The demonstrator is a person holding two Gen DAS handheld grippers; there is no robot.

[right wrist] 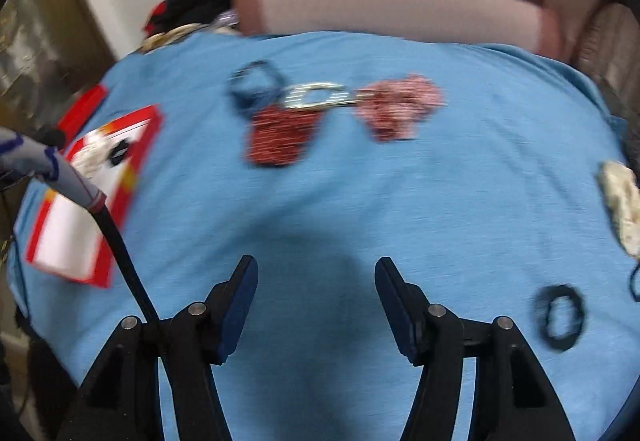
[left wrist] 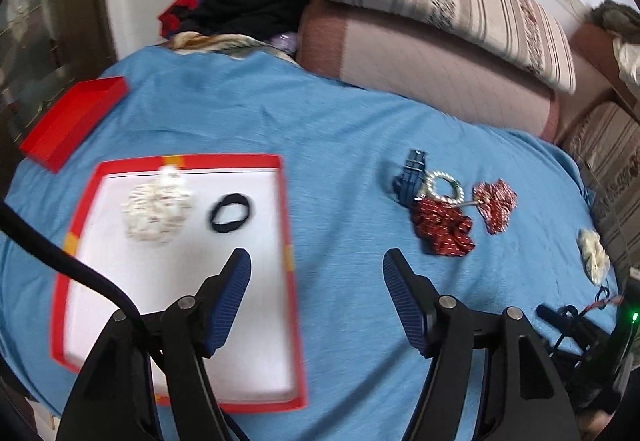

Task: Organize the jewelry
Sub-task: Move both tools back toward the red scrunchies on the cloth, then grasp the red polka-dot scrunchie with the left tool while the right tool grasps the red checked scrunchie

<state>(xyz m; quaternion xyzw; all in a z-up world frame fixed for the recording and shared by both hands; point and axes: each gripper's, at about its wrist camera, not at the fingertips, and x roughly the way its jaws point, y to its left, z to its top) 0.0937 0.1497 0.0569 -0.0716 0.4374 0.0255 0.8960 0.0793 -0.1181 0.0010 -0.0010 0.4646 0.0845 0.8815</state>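
A red box with a white lining (left wrist: 224, 321) lies on the blue bedsheet and holds a cream scrunchie (left wrist: 156, 211) and a black hair tie (left wrist: 231, 219). My left gripper (left wrist: 316, 261) is open and empty above the box's right edge. To the right lie a blue strap (left wrist: 410, 177), a pearl bracelet (left wrist: 444, 187) and two red scrunchies (left wrist: 442, 231) (left wrist: 496, 203). My right gripper (right wrist: 316, 267) is open and empty over bare sheet. The blurred right wrist view shows the same pile (right wrist: 316, 97), a black hair tie (right wrist: 560, 317) and a cream scrunchie (right wrist: 620, 205).
The red box lid (left wrist: 74, 121) lies at the far left of the bed. Folded striped and pink quilts (left wrist: 440, 21) and dark clothes (left wrist: 244, 9) sit at the back. A black cable (right wrist: 120, 241) hangs at the left of the right wrist view.
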